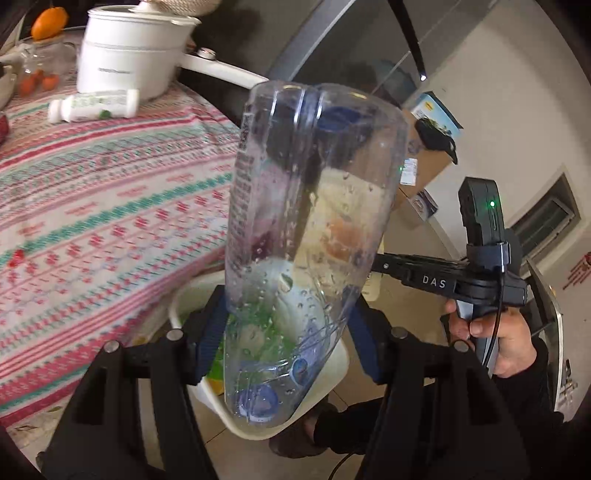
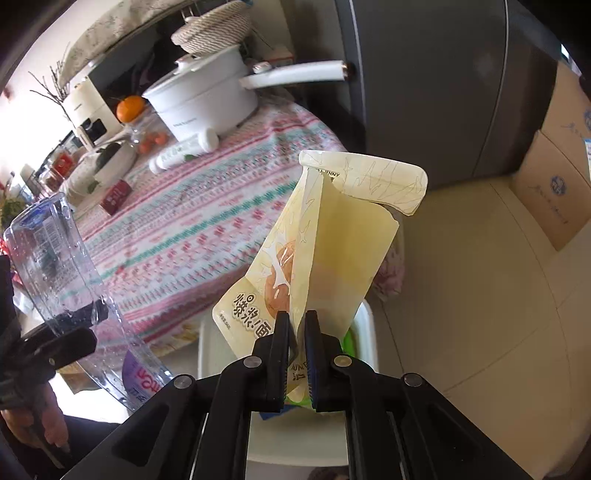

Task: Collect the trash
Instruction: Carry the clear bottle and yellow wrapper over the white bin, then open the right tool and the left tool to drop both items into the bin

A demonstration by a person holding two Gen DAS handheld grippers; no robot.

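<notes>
My left gripper (image 1: 288, 314) is shut on a clear, empty plastic bottle (image 1: 314, 221), gripped near its neck with the blue cap toward the camera and the base pointing away. The bottle (image 2: 55, 258) also shows at the left of the right wrist view. My right gripper (image 2: 297, 325) is shut on a pale yellow food wrapper (image 2: 332, 240), pinched at its lower edge and standing up from the pads. Below both grippers, on the floor beside the table, stands a white bin (image 2: 369, 332) (image 1: 177, 299) with some green and yellow trash inside.
A table with a striped patterned cloth (image 1: 110, 203) holds a white long-handled pot (image 1: 125, 55), a lying white pill bottle (image 1: 92, 107), an orange (image 1: 48, 22) and jars. A grey fridge (image 2: 424, 92) and cardboard boxes (image 2: 554, 184) stand beyond the tiled floor.
</notes>
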